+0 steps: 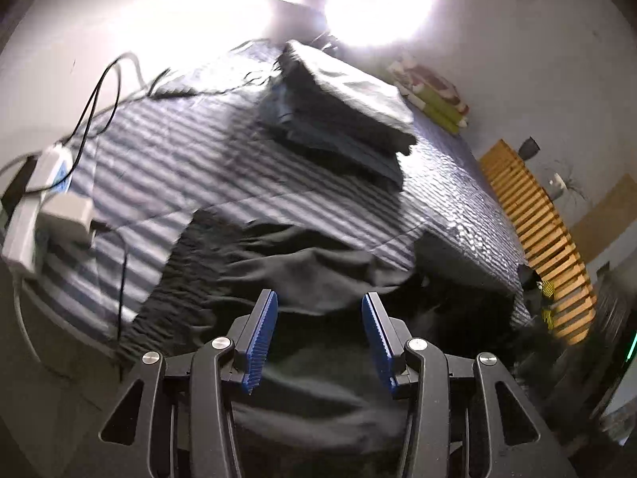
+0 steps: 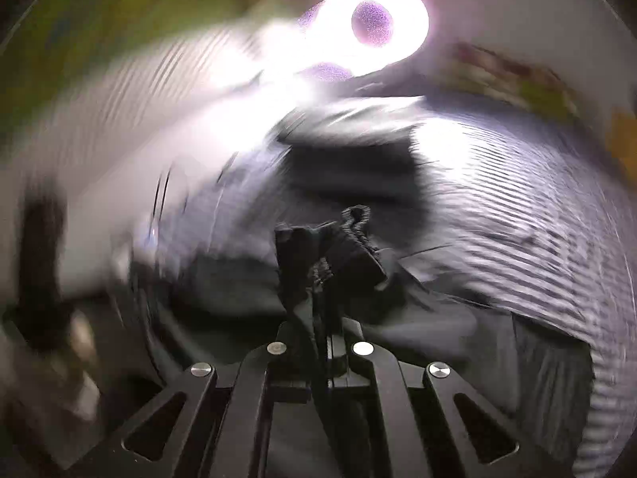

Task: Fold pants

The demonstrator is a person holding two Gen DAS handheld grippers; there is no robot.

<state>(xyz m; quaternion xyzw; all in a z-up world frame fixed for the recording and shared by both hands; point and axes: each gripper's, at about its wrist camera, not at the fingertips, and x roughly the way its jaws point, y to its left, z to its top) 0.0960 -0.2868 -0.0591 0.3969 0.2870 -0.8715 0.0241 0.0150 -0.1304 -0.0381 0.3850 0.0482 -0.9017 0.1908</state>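
A striped bed (image 1: pixel 159 167) carries a folded stack (image 1: pixel 338 107). Black pants (image 1: pixel 286 263) lie at its near edge. The left hand-held gripper (image 1: pixel 318 338) hovers above them, jaws apart and empty; the right hand-held gripper (image 2: pixel 324 279), though blurred, seems clamped on their waistband (image 2: pixel 350 247).

Bedroom in a home. Evidence: bed with a blue-and-white striped quilted cover (image 1: pixel 167 159), bare wooden bed slats (image 1: pixel 533 223) exposed at its right edge. Stack of folded dark grey and blue clothes (image 1: pixel 342 111) on the bed, loose black pants (image 1: pixel 286 263) spread near its edge. White power strip with plugged adapter (image 1: pixel 43 207) and black cables (image 1: pixel 99 95) on the left side. Plain white walls, one bright lamp (image 1: pixel 378 4) glaring past the bed. Right wrist view too blurred to add much.
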